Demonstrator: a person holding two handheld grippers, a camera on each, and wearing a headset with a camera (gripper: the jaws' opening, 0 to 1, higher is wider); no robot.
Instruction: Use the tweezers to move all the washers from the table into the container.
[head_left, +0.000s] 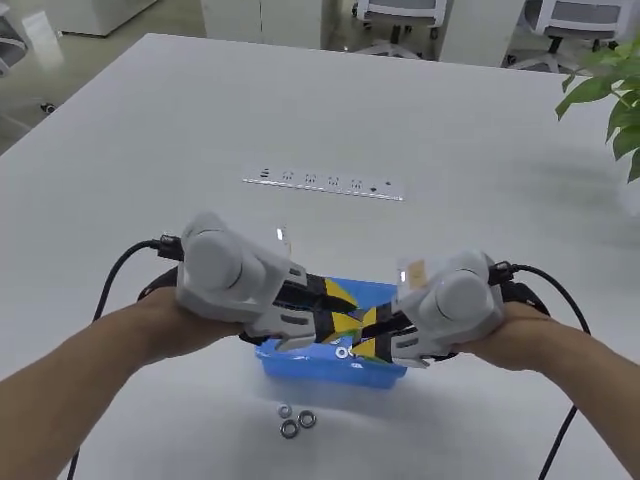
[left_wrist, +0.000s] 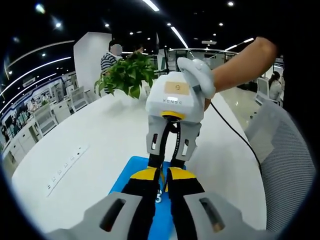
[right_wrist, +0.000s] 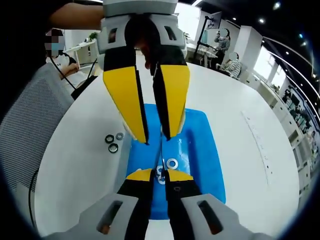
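Note:
My two grippers meet tip to tip over the blue container (head_left: 300, 362). A thin pair of tweezers (right_wrist: 160, 152) runs between the tips of the left gripper (right_wrist: 156, 139) and the right gripper (right_wrist: 160, 175). Both pairs of jaws stand nearly together around it. In the head view the left gripper (head_left: 322, 318) comes from the left and the right gripper (head_left: 372, 338) from the right. Two washers (right_wrist: 171, 163) lie inside the container (right_wrist: 200, 150). Three washers (head_left: 292, 420) sit on the white table just in front of it, and the washers (right_wrist: 112, 142) show again left of the container.
A strip of power sockets (head_left: 325, 184) is set into the table further back. A potted plant (head_left: 610, 100) stands at the far right edge. Cables (head_left: 560, 300) trail from both grippers. Office chairs and people sit beyond the table.

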